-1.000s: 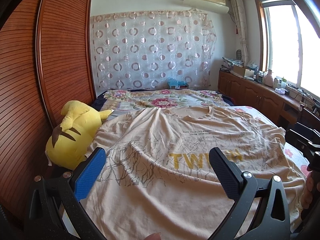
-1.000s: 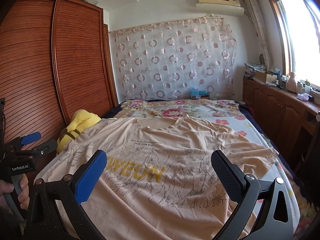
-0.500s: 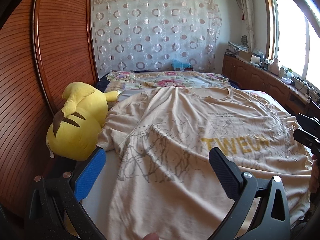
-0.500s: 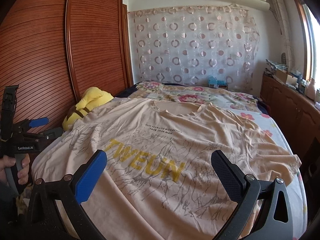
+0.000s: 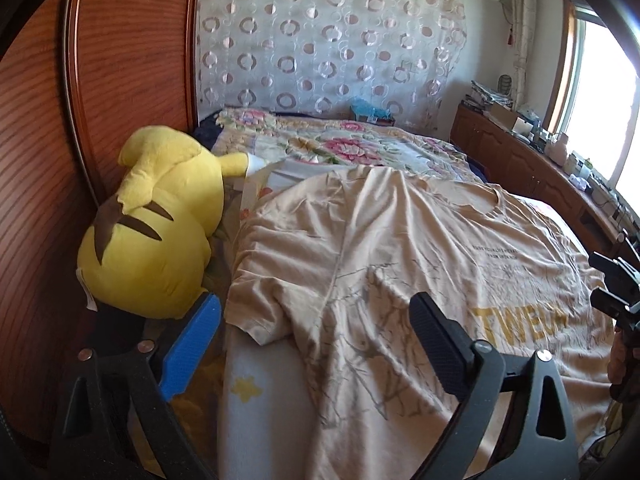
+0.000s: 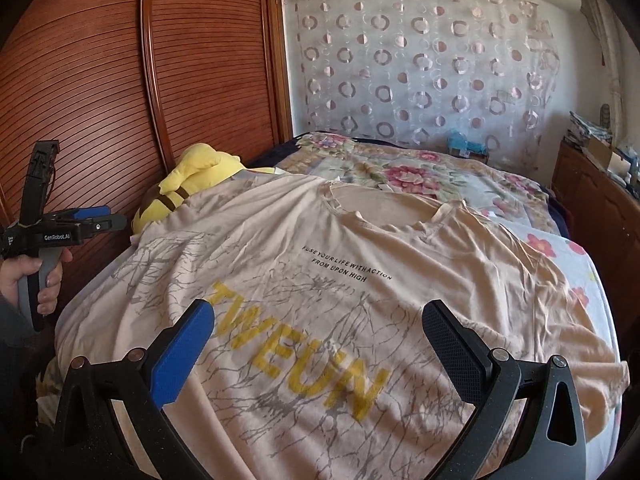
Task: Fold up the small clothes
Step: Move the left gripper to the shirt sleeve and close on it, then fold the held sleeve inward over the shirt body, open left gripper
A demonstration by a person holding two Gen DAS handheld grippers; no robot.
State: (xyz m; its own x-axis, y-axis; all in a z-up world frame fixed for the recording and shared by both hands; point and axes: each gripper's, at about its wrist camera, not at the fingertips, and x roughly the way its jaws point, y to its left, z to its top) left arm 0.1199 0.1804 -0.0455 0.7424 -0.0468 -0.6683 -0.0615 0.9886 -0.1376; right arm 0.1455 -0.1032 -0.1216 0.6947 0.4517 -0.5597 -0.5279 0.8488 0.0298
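We see a beige T-shirt (image 6: 360, 280) spread face up on the bed (image 5: 256, 392), its yellow lettering showing, one sleeve (image 5: 260, 304) lying near the bed's edge beside a yellow plush toy (image 5: 160, 232). Our left gripper (image 5: 316, 344) hovers over that sleeve — its fingers have just been closing a little, yet stand wide apart and grip nothing. Our right gripper (image 6: 320, 344) hangs above the lettering, fingers spread wide — nothing held. A hand (image 6: 36, 280) grips the left tool's handle.
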